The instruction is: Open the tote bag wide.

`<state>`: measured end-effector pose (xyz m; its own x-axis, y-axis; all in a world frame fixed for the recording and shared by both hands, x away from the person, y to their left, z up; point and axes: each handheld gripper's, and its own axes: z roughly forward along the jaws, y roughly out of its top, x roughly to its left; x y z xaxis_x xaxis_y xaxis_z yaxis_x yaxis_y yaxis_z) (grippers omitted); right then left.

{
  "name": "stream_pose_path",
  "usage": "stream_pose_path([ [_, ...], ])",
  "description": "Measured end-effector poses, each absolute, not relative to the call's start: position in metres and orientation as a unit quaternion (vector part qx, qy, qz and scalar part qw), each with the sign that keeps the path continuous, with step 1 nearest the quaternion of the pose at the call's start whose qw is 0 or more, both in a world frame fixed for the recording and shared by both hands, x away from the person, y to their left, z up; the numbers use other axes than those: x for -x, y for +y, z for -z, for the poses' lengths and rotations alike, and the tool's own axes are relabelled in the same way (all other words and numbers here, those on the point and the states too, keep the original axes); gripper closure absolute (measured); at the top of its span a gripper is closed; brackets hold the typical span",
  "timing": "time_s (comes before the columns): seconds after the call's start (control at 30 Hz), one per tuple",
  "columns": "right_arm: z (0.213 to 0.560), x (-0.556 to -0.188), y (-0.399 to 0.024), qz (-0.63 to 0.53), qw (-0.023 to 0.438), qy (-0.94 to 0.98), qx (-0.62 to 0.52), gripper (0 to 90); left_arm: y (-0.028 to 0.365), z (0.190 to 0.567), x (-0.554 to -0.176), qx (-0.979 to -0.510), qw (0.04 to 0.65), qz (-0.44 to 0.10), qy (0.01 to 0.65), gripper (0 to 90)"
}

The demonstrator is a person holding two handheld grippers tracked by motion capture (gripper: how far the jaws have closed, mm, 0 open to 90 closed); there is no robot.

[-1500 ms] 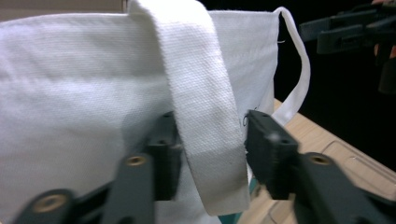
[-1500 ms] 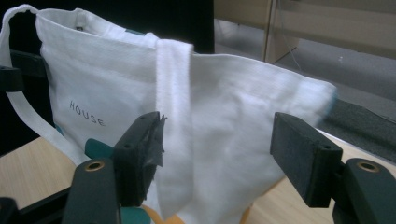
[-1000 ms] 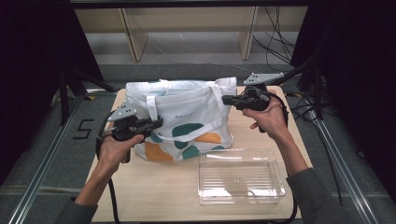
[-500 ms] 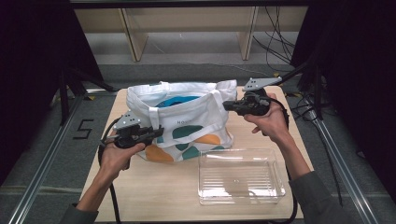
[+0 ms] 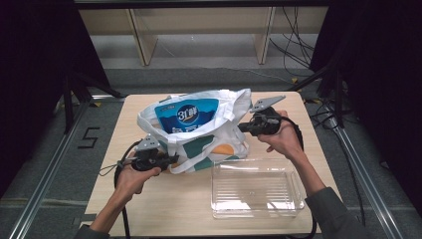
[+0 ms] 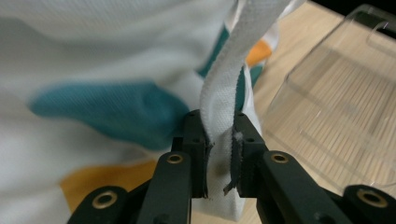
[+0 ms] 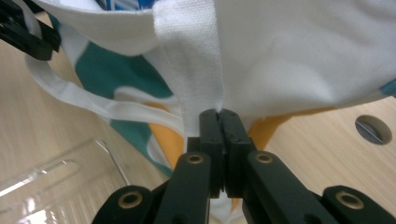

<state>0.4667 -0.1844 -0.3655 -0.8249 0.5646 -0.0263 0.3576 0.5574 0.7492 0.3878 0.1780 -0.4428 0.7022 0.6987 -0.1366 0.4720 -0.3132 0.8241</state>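
A white cloth tote bag with teal and orange patches (image 5: 199, 134) stands near the middle of the wooden tabletop (image 5: 149, 209), with a blue printed package (image 5: 191, 115) inside it. The left gripper (image 5: 169, 159) is clamped on a white strap (image 6: 224, 93) of the bag. The right gripper (image 5: 242, 127) pinches the bag's cloth on the opposite side. A clear plastic tray (image 5: 256, 186) lies just beside the bag, toward the tabletop's near right corner.

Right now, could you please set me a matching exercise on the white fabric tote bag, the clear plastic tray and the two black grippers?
Things:
1. white fabric tote bag
2. clear plastic tray
3. left gripper
4. right gripper

States:
A. lies empty on the table
B. clamped on a bag strap
C. holds a blue packet
D. pinches the bag's fabric edge

Pairs: 1-C, 2-A, 3-B, 4-D
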Motion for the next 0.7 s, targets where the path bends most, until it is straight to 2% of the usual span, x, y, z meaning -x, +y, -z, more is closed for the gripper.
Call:
stream_pose_path([
  [0.07,0.377,-0.467,-0.18,-0.373,0.126,0.878,-0.273,89.8,0.177,0.457,-0.388,-0.814,0.437,-0.108,0.367,78.3],
  [0.2,0.384,-0.469,-0.18,-0.362,0.115,0.884,-0.273,89.7,0.178,0.464,-0.387,-0.809,0.444,-0.093,0.373,76.6],
  [0.23,0.386,-0.469,-0.18,-0.363,0.112,0.882,-0.278,88.4,0.179,0.463,-0.384,-0.807,0.444,-0.084,0.38,71.5],
  [0.33,0.379,-0.466,-0.186,-0.372,0.117,0.876,-0.284,75.9,0.186,0.45,-0.376,-0.807,0.446,-0.08,0.379,50.9],
  [0.37,0.379,-0.466,-0.186,-0.372,0.117,0.876,-0.284,75.9,0.189,0.444,-0.371,-0.804,0.449,-0.085,0.38,50.9],
  [0.4,0.376,-0.463,-0.188,-0.382,0.117,0.872,-0.283,69.7,0.193,0.438,-0.368,-0.8,0.456,-0.087,0.379,46.1],
  [0.43,0.367,-0.46,-0.198,-0.389,0.105,0.866,-0.295,56.1,0.198,0.43,-0.364,-0.797,0.461,-0.088,0.38,34.7],
  [0.47,0.363,-0.459,-0.203,-0.393,0.108,0.86,-0.307,52.5,0.208,0.415,-0.358,-0.786,0.472,-0.099,0.387,31.4],
  [0.7,0.339,-0.459,-0.228,-0.443,0.133,0.815,-0.35,41.2,0.238,0.367,-0.361,-0.758,0.487,-0.146,0.409,26.8],
])
